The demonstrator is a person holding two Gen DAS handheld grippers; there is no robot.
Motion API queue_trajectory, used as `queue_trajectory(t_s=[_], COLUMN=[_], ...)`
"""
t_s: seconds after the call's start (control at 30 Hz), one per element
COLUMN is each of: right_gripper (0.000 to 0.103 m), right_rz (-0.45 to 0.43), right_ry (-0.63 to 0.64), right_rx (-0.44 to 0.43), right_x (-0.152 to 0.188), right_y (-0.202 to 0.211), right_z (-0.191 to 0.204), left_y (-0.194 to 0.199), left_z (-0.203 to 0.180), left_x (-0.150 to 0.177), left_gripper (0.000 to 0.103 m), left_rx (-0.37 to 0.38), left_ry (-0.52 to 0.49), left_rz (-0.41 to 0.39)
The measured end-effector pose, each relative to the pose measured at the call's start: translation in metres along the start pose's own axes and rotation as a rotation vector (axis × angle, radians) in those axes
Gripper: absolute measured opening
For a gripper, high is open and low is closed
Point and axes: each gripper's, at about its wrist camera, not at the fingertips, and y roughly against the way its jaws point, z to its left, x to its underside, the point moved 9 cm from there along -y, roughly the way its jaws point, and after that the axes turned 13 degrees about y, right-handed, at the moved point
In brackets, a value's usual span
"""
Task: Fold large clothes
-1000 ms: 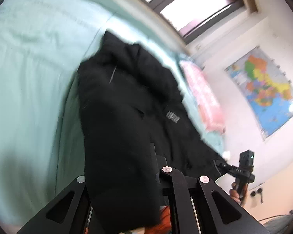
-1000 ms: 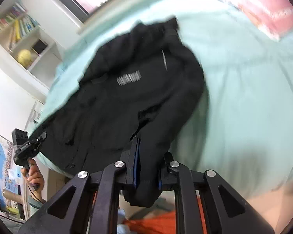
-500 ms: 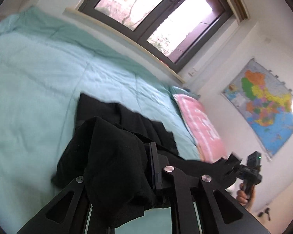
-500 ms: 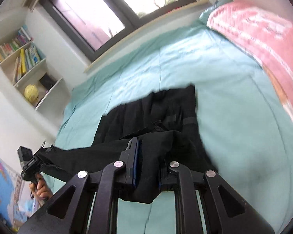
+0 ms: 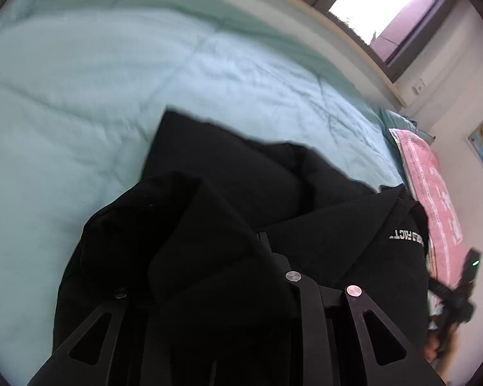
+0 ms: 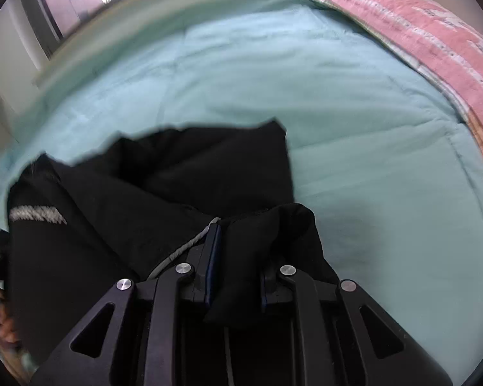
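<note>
Now black jacket (image 5: 241, 193) lowered onto bed; left tongs (image 5: 209, 257) just easing open, fabric seemingly between; right tongs (image 6: 238, 257) pinching hem.

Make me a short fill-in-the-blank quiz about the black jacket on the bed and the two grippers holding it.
1. The jacket on the bed is ____ in colour.
2. The quilt beneath it is light ____.
3. The right gripper is ____ on a bunch of jacket fabric.
4. The blanket at the bed's edge is ____ and white.

Answers: black; green; shut; pink
</note>
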Motion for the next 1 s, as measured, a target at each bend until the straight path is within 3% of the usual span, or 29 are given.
queue_trajectory(t_s=[0.17, 0.3, 0.37, 0.43, 0.47, 0.5, 0.57, 0.63, 0.7, 0.77, 0.9, 1.0], right_gripper=[0.019, 0.022, 0.027, 0.035, 0.048, 0.072, 0.091, 0.092, 0.092, 0.092, 0.091, 0.091], right_rz=[-0.040, -0.016, -0.026, -0.050, -0.059, -0.063, -0.123, -0.181, -0.192, -0.160, -0.149, -0.140], right_ry=[-0.007, -0.012, 0.008, 0.026, 0.035, 0.045, 0.071, 0.092, 0.113, 0.144, 0.198, 0.190], right_rx=[0.016, -0.056, -0.112, -0.190, -0.233, -0.257, -0.274, -0.266, -0.206, -0.140, -0.089, -0.057], right_x=[0.002, 0.001, -0.002, -0.003, -0.001, 0.002, 0.008, 0.010, 0.011, 0.006, -0.013, -0.030], right_y=[-0.007, 0.008, 0.032, 0.057, 0.071, 0.083, 0.116, 0.136, 0.136, 0.119, 0.077, 0.045], right_z=[-0.001, -0.004, -0.011, -0.015, -0.017, -0.019, -0.026, -0.024, -0.026, -0.022, -0.016, -0.029], left_y=[-0.004, 0.015, 0.045, 0.076, 0.090, 0.106, 0.141, 0.162, 0.166, 0.152, 0.100, 0.068], left_z=[0.004, -0.001, -0.012, -0.016, -0.016, -0.013, -0.002, 0.009, 0.022, 0.024, 0.022, 0.022], left_x=[0.001, 0.003, 0.005, 0.008, 0.009, 0.008, 0.003, -0.003, -0.016, -0.024, -0.038, -0.050], left_gripper=[0.026, 0.030, 0.036, 0.054, 0.074, 0.082, 0.082, 0.082, 0.082, 0.082, 0.082, 0.082], left_rx=[0.049, 0.106, 0.165, 0.213, 0.237, 0.260, 0.346, 0.391, 0.312, 0.254, 0.156, 0.124], left_ry=[0.017, 0.025, -0.049, -0.129, -0.151, -0.159, -0.139, -0.105, -0.094, -0.089, -0.094, -0.083], left_rz=[0.001, 0.024, 0.025, 0.035, 0.044, 0.056, 0.043, 0.011, -0.049, -0.060, -0.012, 0.029])
